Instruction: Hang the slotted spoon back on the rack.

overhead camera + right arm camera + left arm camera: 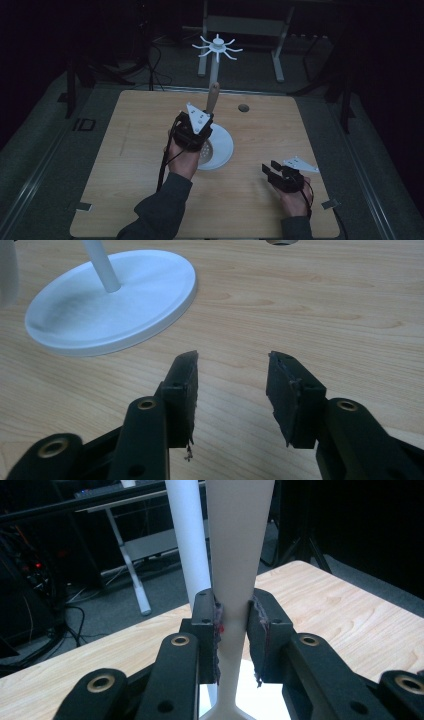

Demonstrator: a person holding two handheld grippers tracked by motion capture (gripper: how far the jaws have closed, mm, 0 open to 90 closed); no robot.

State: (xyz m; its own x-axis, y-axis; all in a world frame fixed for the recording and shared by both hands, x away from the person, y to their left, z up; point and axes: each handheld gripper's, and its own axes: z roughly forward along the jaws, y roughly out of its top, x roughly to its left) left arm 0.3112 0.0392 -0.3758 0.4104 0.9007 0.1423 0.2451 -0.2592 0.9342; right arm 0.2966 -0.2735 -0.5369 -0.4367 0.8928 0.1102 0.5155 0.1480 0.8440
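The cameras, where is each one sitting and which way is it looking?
High view: above the person's side, facing forward and down on the table; forearms, hands and both grippers show.
Left gripper view: rides the left gripper, looking up the utensil handle it clamps; its black jaws show.
Right gripper view: rides the right gripper, facing low across the tabletop; open jaws show.
Shared: the white stand appears in all three.

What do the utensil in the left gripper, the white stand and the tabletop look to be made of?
Utensil, gripped by the left gripper: smooth, matte pale handle, probably plastic, though its tip looks tan like wood from above. Stand: uniform white with a soft sheen and moulded rim, likely plastic. Tabletop: light wood grain, flat and even, perhaps laminate rather than solid wood.
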